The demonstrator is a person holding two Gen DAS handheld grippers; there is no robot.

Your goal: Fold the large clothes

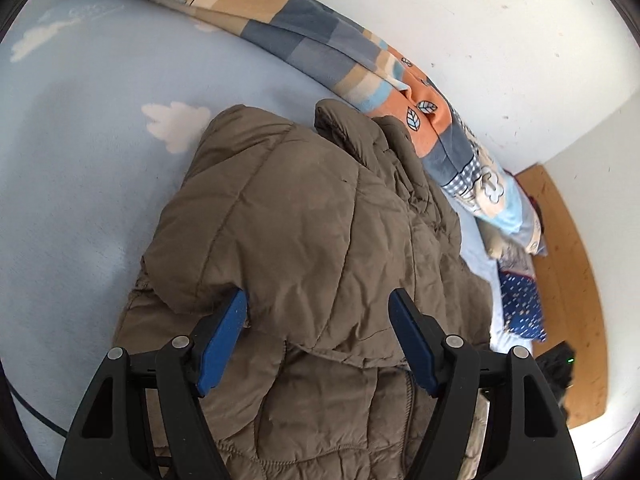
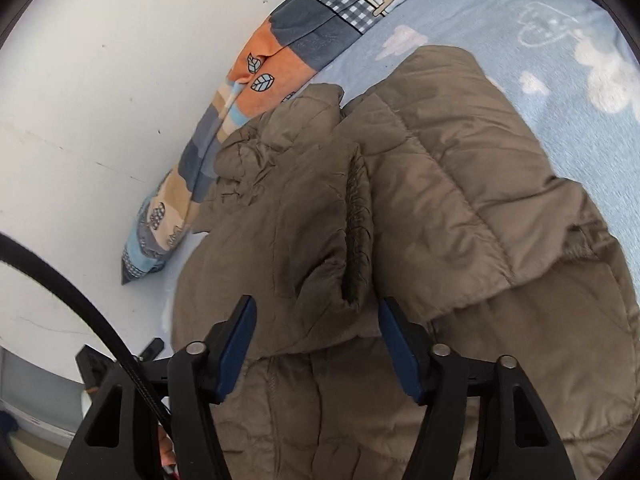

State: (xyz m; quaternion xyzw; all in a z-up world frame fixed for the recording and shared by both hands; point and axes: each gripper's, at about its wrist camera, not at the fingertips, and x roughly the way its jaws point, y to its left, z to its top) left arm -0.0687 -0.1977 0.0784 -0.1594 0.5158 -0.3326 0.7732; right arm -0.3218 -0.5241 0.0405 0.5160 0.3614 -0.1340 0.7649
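Left gripper (image 1: 318,336) apart over jacket (image 1: 312,232), pads astride a folded flap, not pinching; right gripper (image 2: 316,340) also apart, straddling a bunched cuff, no clamp seen. Jacket mid-bed on blue sheet (image 1: 80,160), far edge touching patterned blanket (image 1: 304,44) along wall (image 1: 500,40). Risk: puffy slick fabric squirting out of a shallow pinch, or fold springing open; far side cramped by blanket and wall, open room on the left sheet.
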